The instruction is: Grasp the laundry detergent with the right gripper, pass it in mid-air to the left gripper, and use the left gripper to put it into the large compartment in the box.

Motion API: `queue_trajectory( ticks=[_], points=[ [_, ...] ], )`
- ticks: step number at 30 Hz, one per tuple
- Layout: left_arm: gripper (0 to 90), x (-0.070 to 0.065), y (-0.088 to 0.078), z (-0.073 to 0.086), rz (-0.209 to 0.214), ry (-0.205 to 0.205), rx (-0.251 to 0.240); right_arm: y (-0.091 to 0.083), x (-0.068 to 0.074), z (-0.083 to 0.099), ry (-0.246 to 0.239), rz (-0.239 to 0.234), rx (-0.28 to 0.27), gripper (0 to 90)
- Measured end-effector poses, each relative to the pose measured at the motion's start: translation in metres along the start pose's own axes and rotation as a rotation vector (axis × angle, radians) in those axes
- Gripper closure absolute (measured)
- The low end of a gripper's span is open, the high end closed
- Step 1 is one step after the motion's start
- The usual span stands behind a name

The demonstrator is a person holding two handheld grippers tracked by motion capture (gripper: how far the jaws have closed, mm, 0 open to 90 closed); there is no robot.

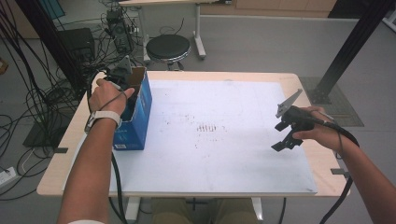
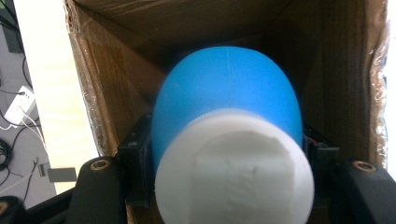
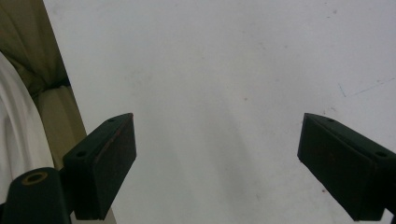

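Because its rounded blue body looks smooth and hard, the one blue-and-white bottle (image 2: pixel 229 126) will likely be light but slippery, best gripped across its sides just below the single white cap (image 2: pixel 233 172). It sits inside the one open cardboard box (image 1: pixel 137 109) at the left of the surface (image 1: pixel 224 154), pinched between the jaws of the left hand-held gripper (image 2: pixel 229 182). The right hand-held gripper (image 3: pixel 217 170) hangs over bare surface well apart, jaws spread and holding nothing. Two hand-held grippers, one box, one bottle.
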State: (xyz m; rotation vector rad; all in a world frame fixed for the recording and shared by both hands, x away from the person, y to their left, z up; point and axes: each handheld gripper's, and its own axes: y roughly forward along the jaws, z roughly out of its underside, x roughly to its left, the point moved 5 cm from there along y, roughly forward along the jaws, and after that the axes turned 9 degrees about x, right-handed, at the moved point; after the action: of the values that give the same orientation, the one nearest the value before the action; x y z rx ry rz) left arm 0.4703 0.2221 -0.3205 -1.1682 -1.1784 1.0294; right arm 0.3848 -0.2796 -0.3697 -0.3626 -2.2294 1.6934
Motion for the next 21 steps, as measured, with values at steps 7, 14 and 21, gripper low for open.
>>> queue_trajectory(
  ticks=[7, 14, 21],
  points=[
    [37.1, 0.0003, 0.0002, 0.0002, 0.003, -0.003, -0.004, 0.0001, 0.0001, -0.0007, -0.004, 0.002, -0.001, 11.8],
    [37.1, 0.0009, 0.0002, 0.0002, 0.004, -0.001, -0.002, -0.0001, 0.0002, -0.0007, -0.003, 0.002, -0.001, 11.8],
    [37.0, 0.0011, 0.0004, 0.0006, 0.005, -0.006, -0.003, 0.0011, 0.0003, -0.0006, -0.002, -0.001, 0.003, 11.7]
  ],
)
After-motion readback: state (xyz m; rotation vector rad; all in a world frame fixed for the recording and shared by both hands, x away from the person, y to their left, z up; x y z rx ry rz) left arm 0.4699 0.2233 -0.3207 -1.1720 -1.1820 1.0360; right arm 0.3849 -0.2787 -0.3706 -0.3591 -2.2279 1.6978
